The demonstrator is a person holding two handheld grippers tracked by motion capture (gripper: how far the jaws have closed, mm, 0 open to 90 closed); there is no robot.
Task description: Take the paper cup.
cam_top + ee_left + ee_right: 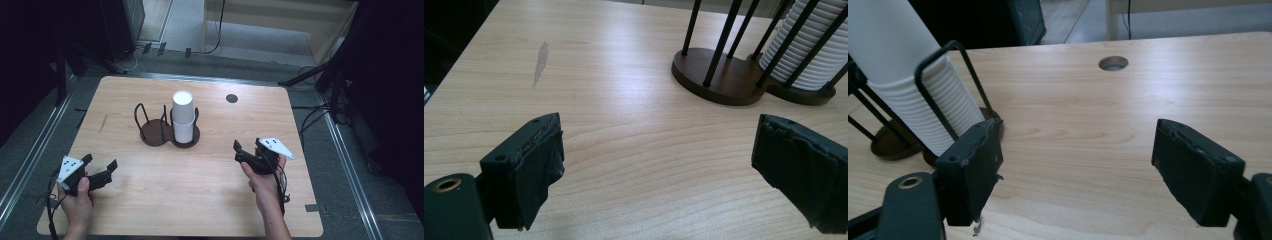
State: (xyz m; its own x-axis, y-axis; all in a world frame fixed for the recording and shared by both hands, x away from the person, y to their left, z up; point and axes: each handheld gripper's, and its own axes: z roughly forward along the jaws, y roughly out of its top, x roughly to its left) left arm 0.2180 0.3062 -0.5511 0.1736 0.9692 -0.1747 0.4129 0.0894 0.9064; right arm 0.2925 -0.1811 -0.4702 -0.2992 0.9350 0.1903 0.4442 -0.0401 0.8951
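Note:
A stack of white paper cups stands upside down in the right bay of a dark wire cup holder at the middle back of the wooden table; its left bay holds nothing. My left gripper rests near the front left, open with nothing between its jaws. My right gripper hovers right of the holder, open and holding nothing. In the left gripper view the gripper faces bare wood, with the holder and cups at the upper right. In the right gripper view the cups stand left of the gripper.
A round cable hole sits in the table's back right part, and it appears as the hole in the right gripper view. A pale scuff mark lies on the wood at the left. Dark stands and cables ring the table on the floor.

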